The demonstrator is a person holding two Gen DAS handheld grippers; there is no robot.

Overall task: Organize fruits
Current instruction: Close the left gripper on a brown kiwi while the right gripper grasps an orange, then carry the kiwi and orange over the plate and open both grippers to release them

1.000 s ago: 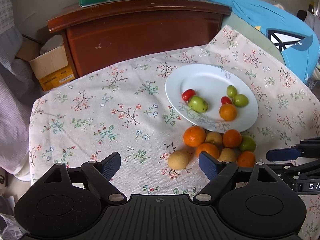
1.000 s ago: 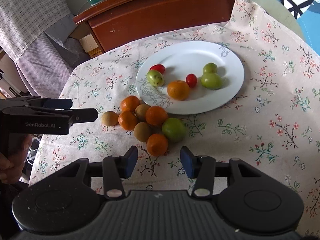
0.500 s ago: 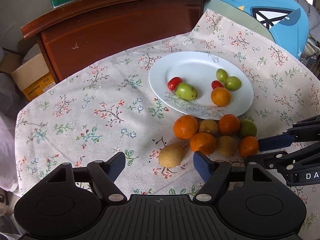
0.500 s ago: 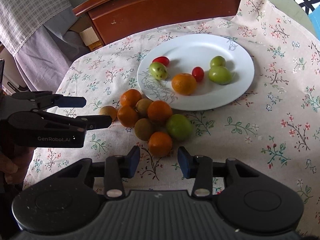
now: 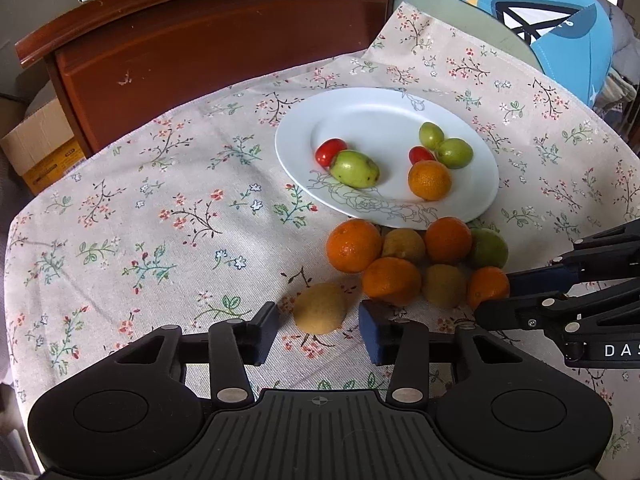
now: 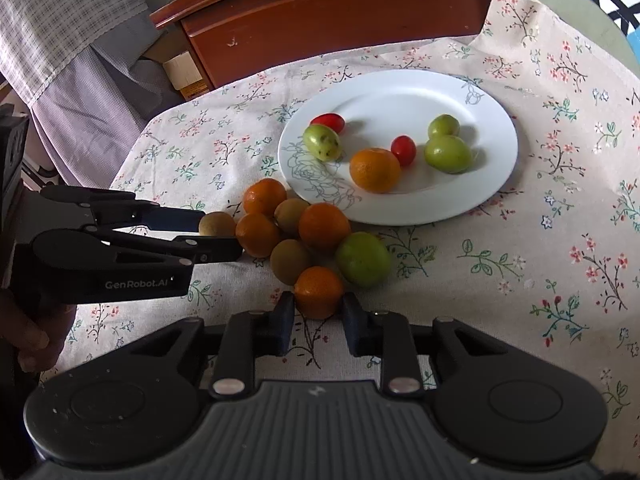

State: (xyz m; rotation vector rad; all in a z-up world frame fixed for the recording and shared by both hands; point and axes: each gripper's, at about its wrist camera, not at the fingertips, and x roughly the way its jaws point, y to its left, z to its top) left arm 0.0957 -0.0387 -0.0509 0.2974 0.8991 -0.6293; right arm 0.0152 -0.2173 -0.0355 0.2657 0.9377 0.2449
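Over the last second both grippers have closed in. The left gripper (image 5: pixel 318 330), jaws spread, now straddles the brown fruit (image 5: pixel 320 307); the right gripper (image 6: pixel 318 322), jaws spread, brackets the nearest orange (image 6: pixel 319 291) (neither gripped). Both lie on the tablecloth (image 5: pixel 160 220) short of the plate (image 5: pixel 384 116); pickups look imminent.

lived-in home room: floral tablecloth (image 5: pixel 160 216), scuffed wooden cabinet (image 5: pixel 224 40), cardboard box (image 5: pixel 40 152) on the floor, blue plush toy (image 5: pixel 560 28).
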